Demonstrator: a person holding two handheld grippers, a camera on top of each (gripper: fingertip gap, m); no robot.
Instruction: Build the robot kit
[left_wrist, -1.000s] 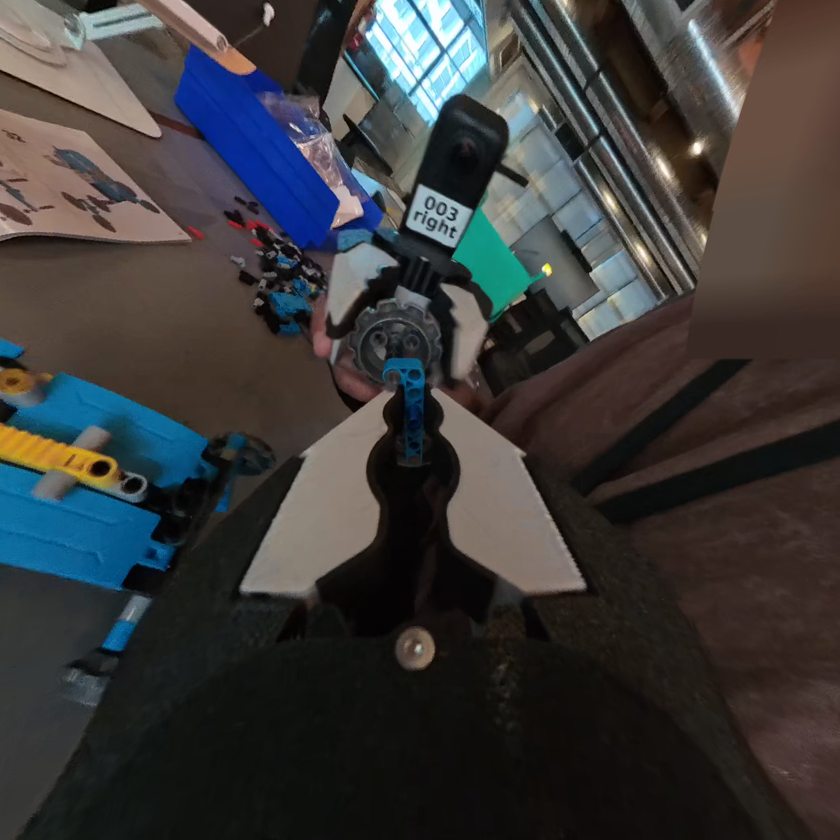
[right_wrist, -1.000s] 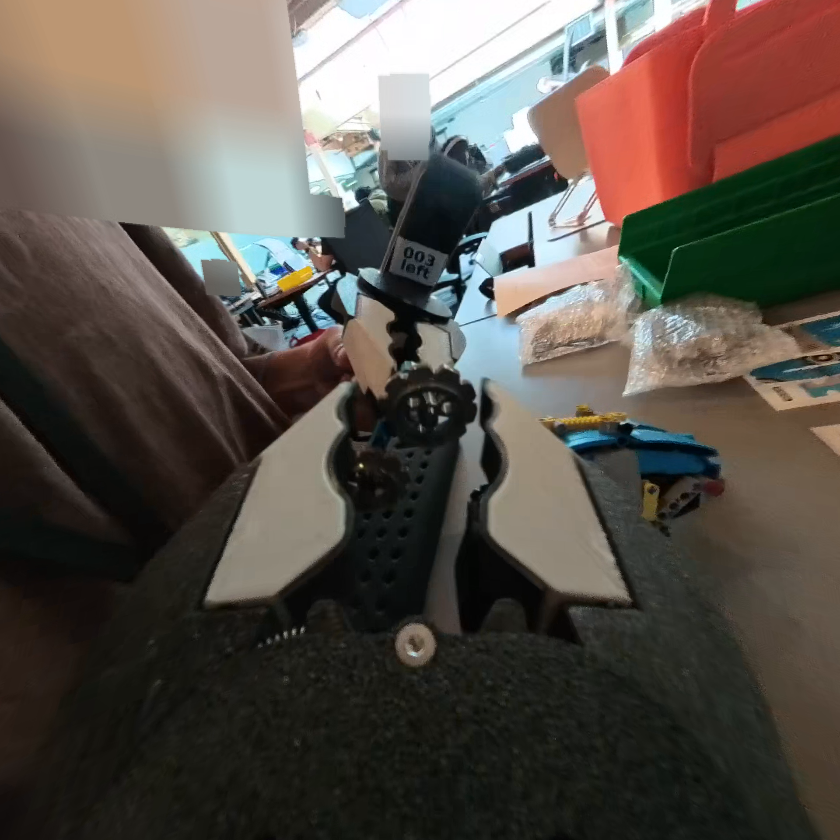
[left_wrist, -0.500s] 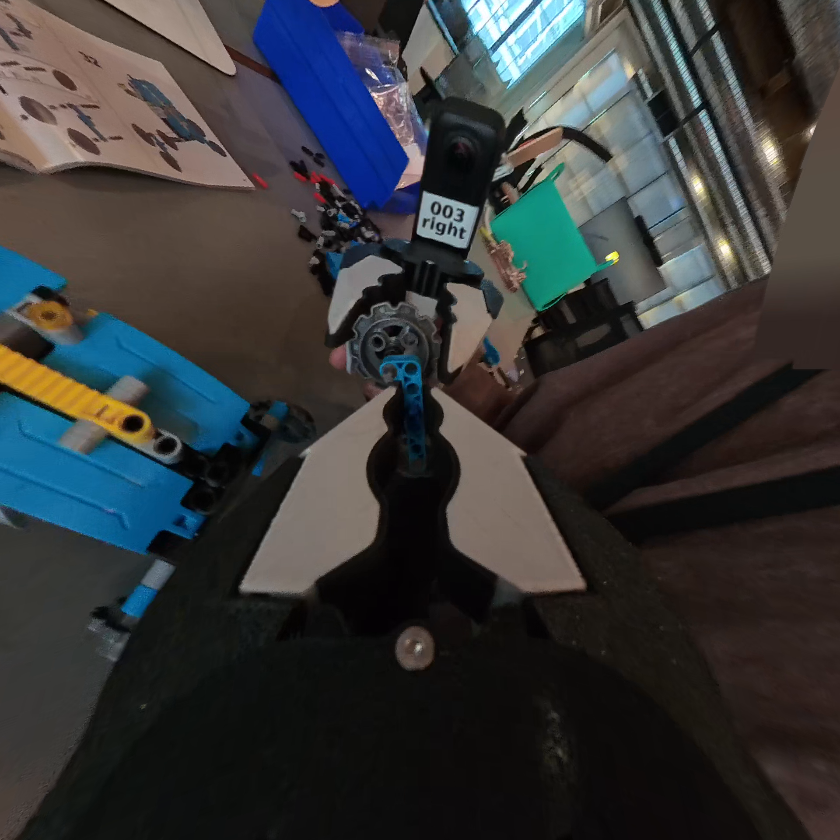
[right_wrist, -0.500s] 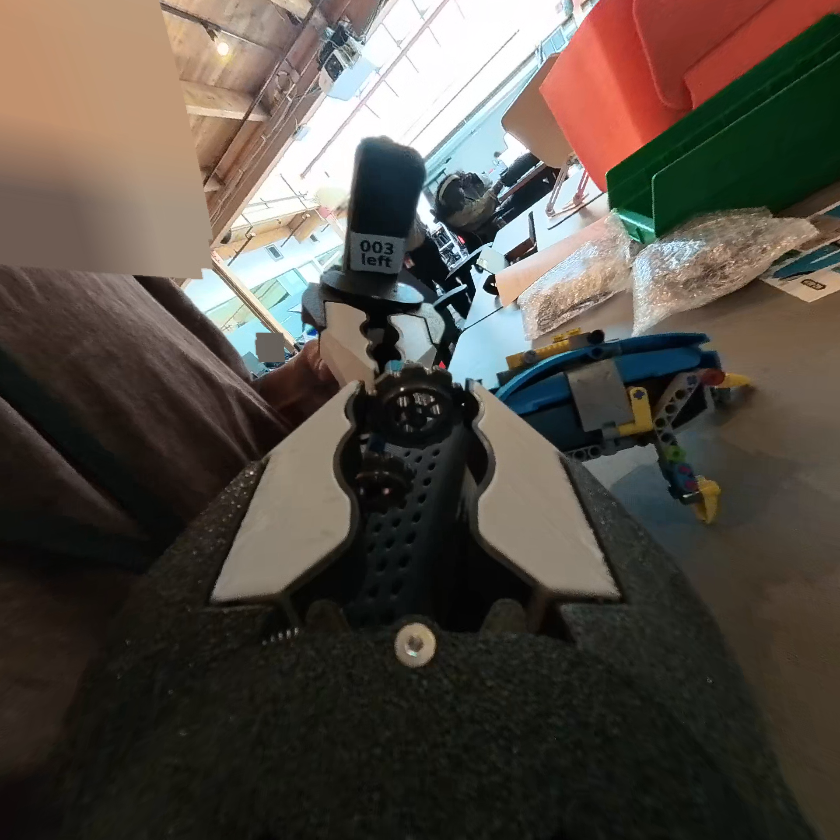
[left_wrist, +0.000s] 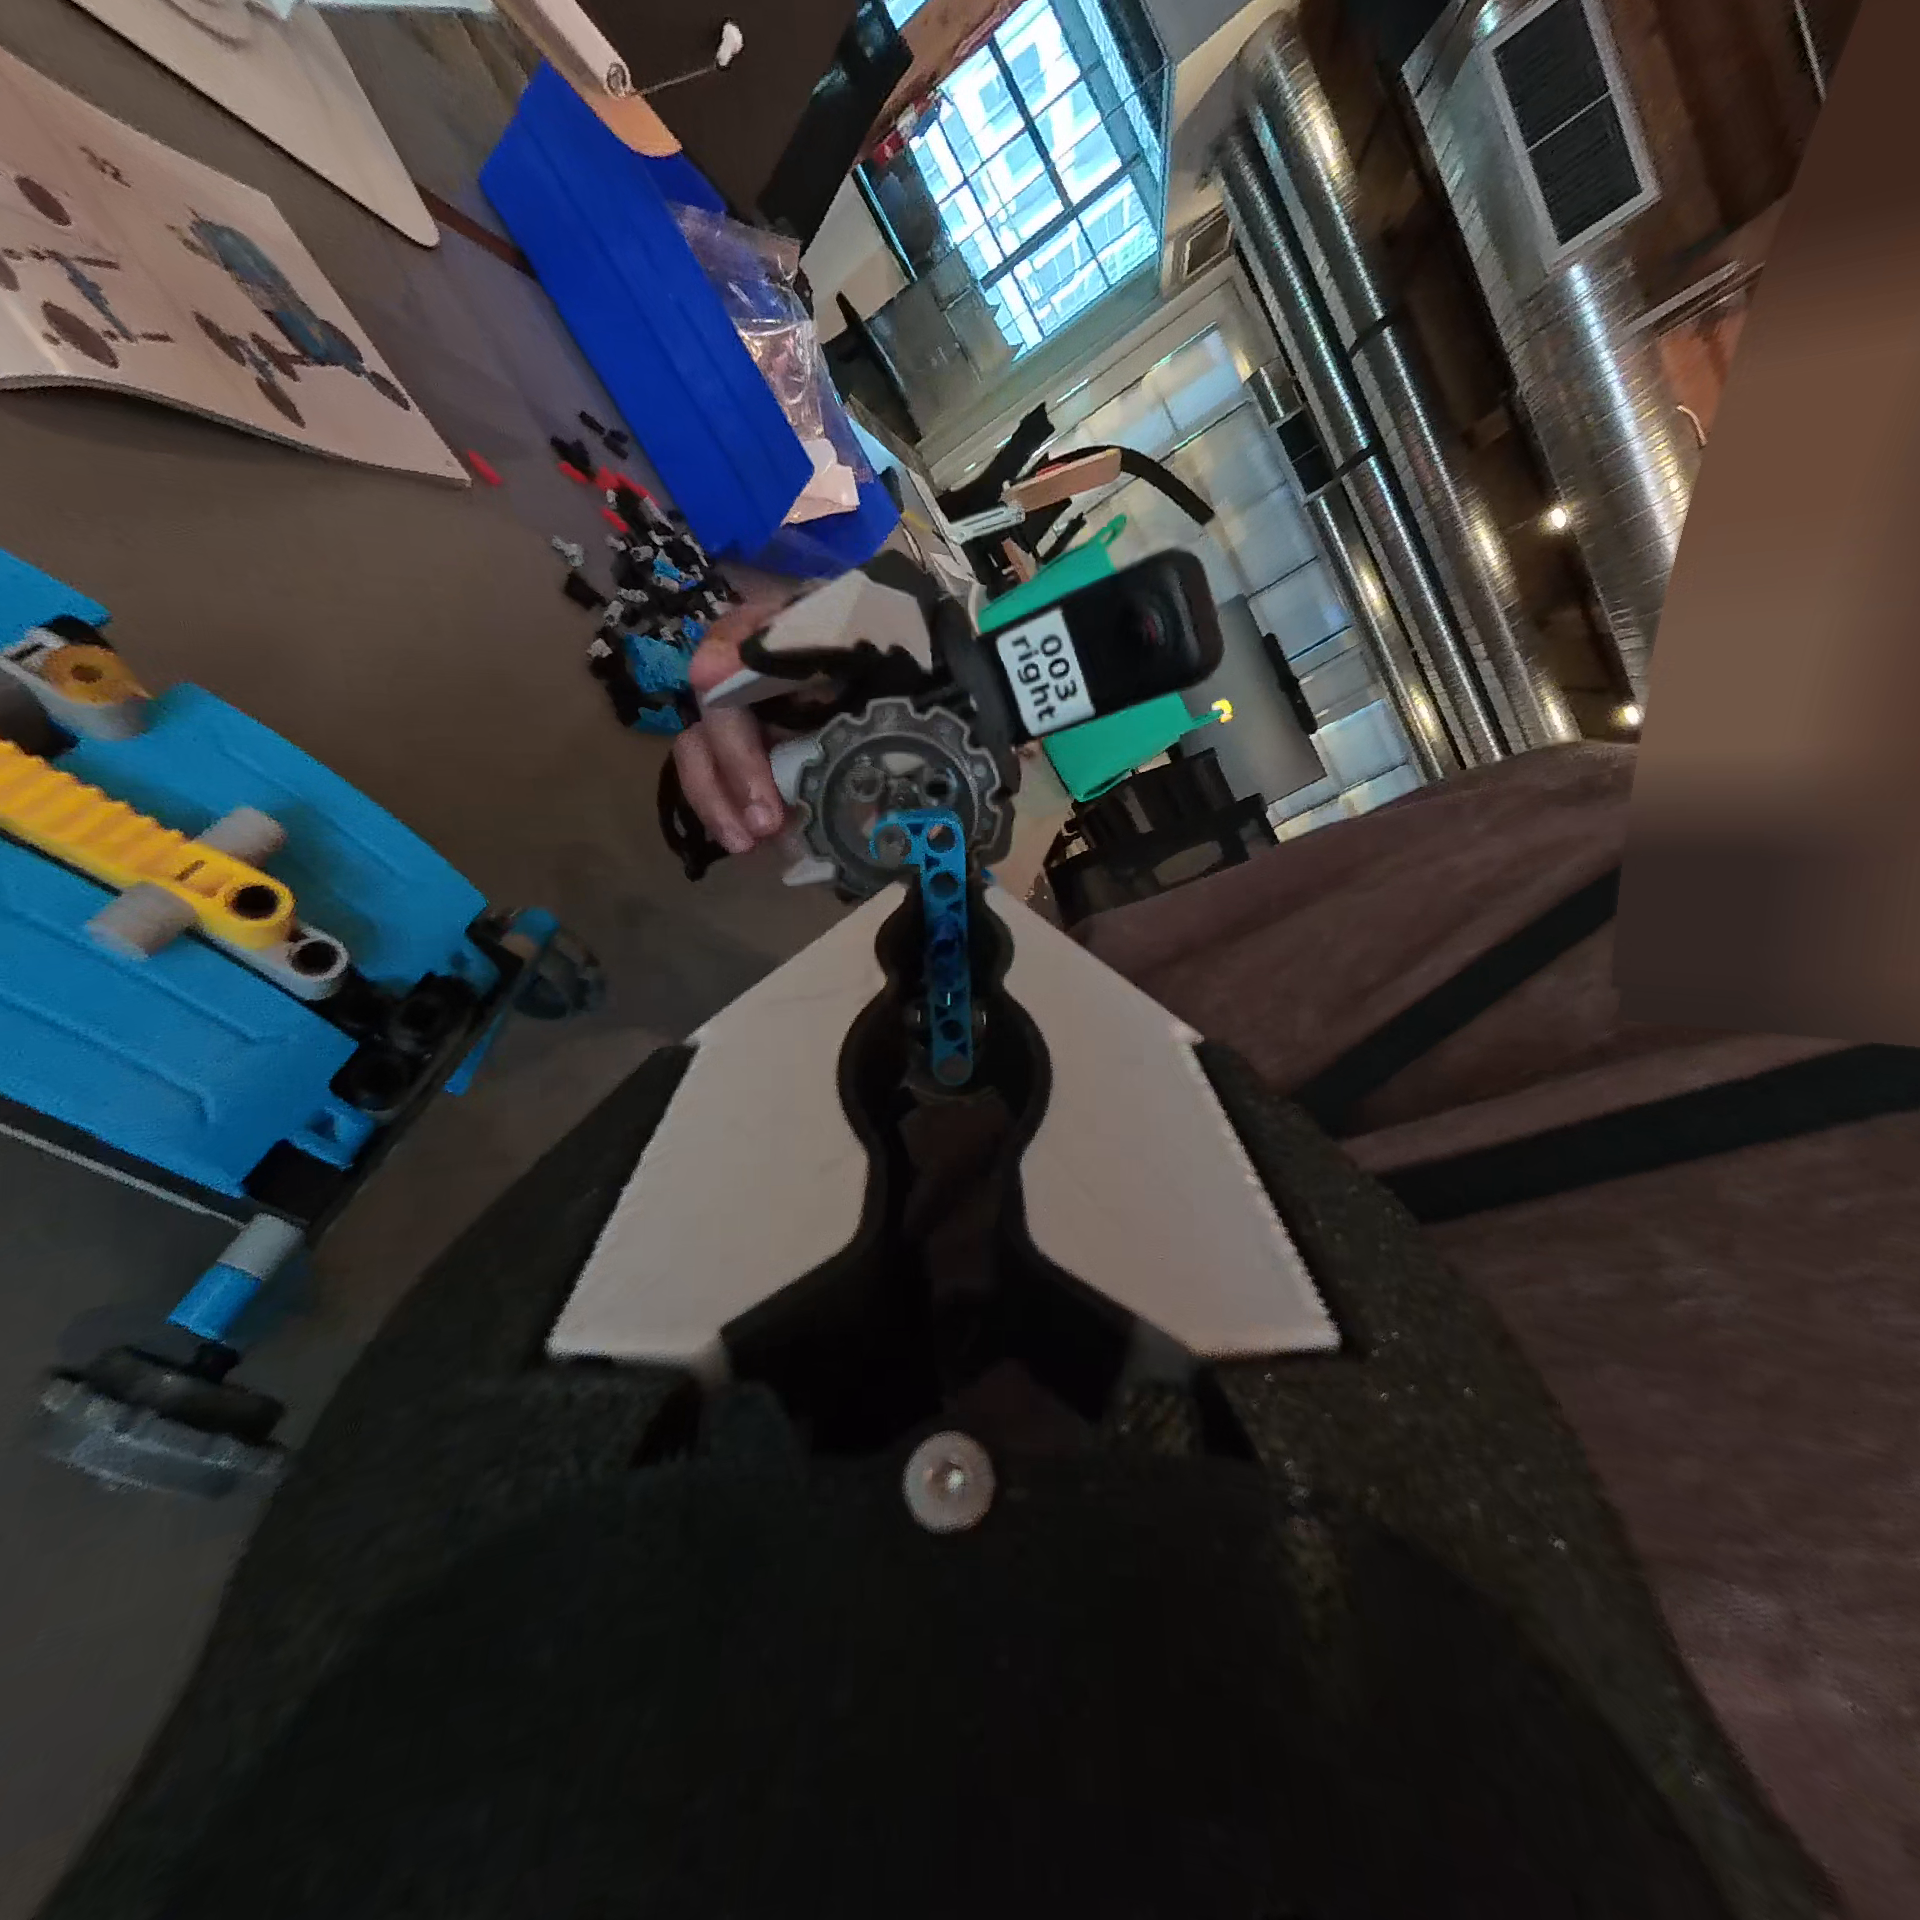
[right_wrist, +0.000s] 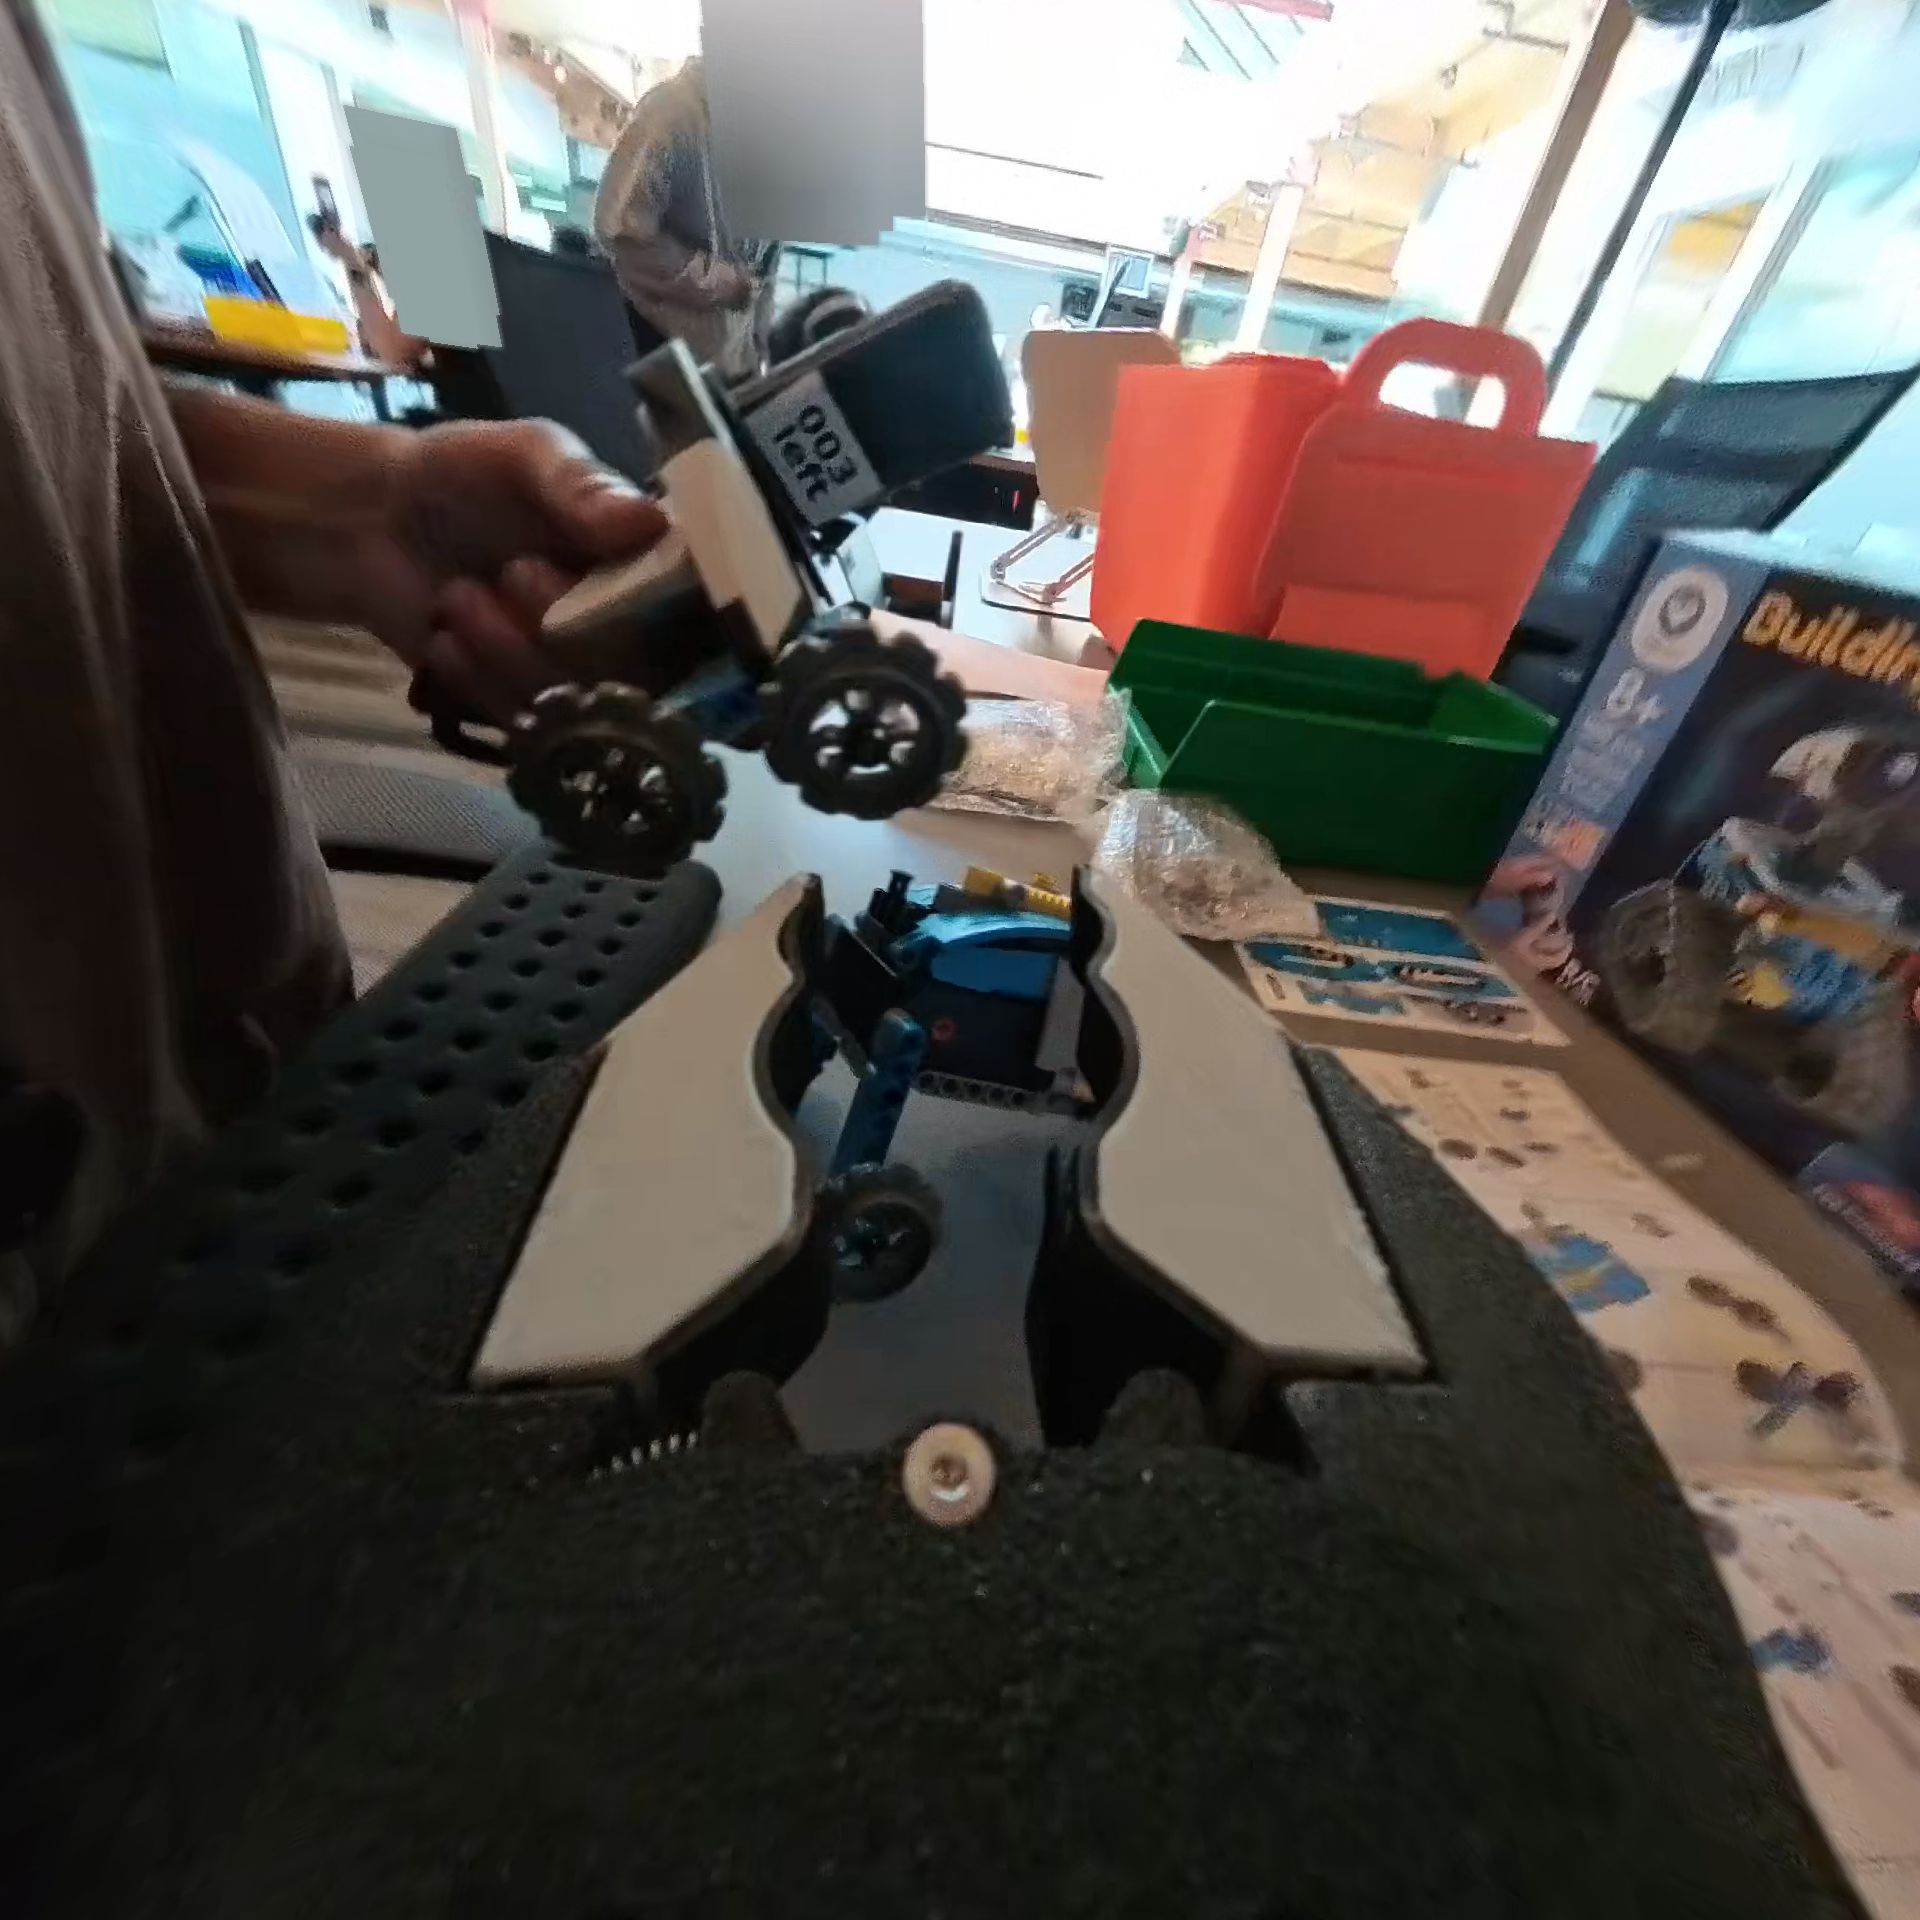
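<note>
My left gripper (left_wrist: 940, 920) is shut on a blue beam (left_wrist: 943, 966) that carries a grey toothed wheel (left_wrist: 899, 800). In the right wrist view the left gripper (right_wrist: 774, 634) holds this piece in the air with two grey wheels (right_wrist: 862, 727) side by side. A black perforated rubber track (right_wrist: 468, 1049) reaches from the lower wheel (right_wrist: 613, 784) down along the outside of my right gripper's left finger. My right gripper (right_wrist: 945, 904) is open and empty, below and to the right of the wheels. It also shows in the left wrist view (left_wrist: 800, 717), turned on its side behind the wheel.
A blue model body (left_wrist: 208, 935) with a yellow rack lies on the table (left_wrist: 416, 675); it shows between my right fingers (right_wrist: 977, 966). Around it are a green bin (right_wrist: 1330, 748), orange bags (right_wrist: 1351, 488), a printed box (right_wrist: 1766, 831), parts bags (right_wrist: 1195, 873), instruction sheets (right_wrist: 1382, 966), a blue bin (left_wrist: 665, 312) and loose parts (left_wrist: 644, 603). The black perforated rubber track (right_wrist: 468, 1049) is about 20 cm from both grippers' fingertips.
My right gripper has opened, let go of the wheel and track, and drawn back and turned. My left gripper still holds the beam with the wheels.
</note>
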